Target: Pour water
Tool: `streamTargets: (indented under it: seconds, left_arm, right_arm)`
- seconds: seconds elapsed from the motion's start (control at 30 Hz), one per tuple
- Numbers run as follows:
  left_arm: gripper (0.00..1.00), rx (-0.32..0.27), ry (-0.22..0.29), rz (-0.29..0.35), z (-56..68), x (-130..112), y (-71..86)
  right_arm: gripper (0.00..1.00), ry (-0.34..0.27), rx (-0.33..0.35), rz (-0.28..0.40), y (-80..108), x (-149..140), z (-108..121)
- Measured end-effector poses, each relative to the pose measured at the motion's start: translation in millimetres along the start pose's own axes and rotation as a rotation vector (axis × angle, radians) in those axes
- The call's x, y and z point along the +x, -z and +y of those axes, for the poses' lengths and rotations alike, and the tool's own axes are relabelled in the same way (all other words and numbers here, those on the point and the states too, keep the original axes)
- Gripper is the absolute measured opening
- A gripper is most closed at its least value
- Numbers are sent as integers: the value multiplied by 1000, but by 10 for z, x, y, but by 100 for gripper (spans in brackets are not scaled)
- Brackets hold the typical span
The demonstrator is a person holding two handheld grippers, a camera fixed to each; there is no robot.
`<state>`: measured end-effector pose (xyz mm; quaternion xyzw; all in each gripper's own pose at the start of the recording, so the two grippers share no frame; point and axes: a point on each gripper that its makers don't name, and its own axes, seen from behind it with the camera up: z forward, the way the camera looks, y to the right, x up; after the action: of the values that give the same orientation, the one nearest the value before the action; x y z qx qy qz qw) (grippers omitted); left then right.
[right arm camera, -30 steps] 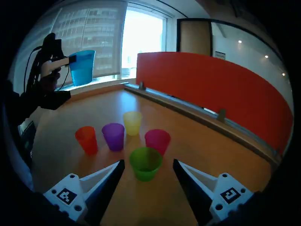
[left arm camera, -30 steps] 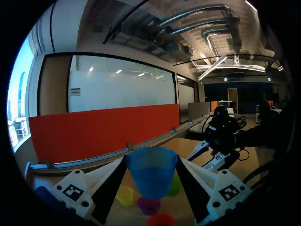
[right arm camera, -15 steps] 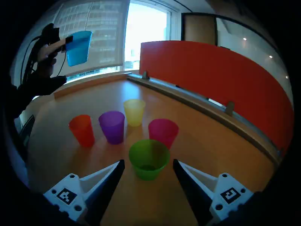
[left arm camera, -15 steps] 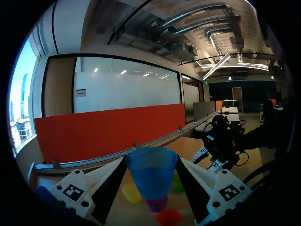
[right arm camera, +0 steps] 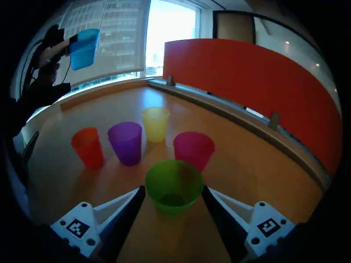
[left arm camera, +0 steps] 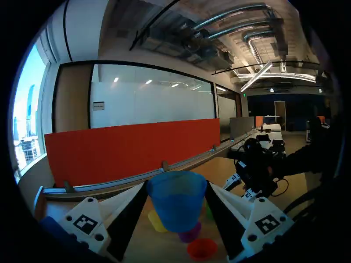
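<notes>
My left gripper (left arm camera: 176, 195) is shut on a blue cup (left arm camera: 177, 202) that holds water, high above the table. Under it sit the yellow cup (left arm camera: 154, 222), purple cup (left arm camera: 191, 235) and orange cup (left arm camera: 202, 249). In the right gripper view the blue cup (right arm camera: 83, 48) hangs slightly tilted at the upper left, in the left gripper (right arm camera: 72, 40). My right gripper (right arm camera: 173, 191) is open, its fingertips at either side of an empty green cup (right arm camera: 174, 186) on the table. Whether they touch the cup I cannot tell. The right gripper (left arm camera: 244, 187) also appears farther off, held by a hand.
Behind the green cup stand an orange cup (right arm camera: 87, 147), a purple cup (right arm camera: 126, 142), a yellow cup (right arm camera: 155, 123) and a magenta cup (right arm camera: 193, 150). A red partition (right arm camera: 263, 83) with a metal rail borders the wooden table (right arm camera: 263, 175). Bright windows lie beyond.
My right gripper has moved forward until its fingertips flank the green cup. The blue cup has risen and tilted a little in the right gripper view.
</notes>
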<state>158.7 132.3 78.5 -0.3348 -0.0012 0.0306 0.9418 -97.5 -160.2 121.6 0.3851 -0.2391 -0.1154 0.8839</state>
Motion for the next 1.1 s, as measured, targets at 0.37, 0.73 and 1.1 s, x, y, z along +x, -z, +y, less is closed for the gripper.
streamTargets:
  seconds: [0.37,0.73,1.1]
  left_arm:
    - [89,19,5,0,-83,-43,51]
    - [89,26,10,-4,-137,-84,78]
    - [89,26,14,0,-150,-38,108]
  right_arm:
    - [97,-9,5,11,-157,-5,-11]
    - [91,-25,-10,49,-139,84,-8]
    - [91,-25,0,160,133,591,-157]
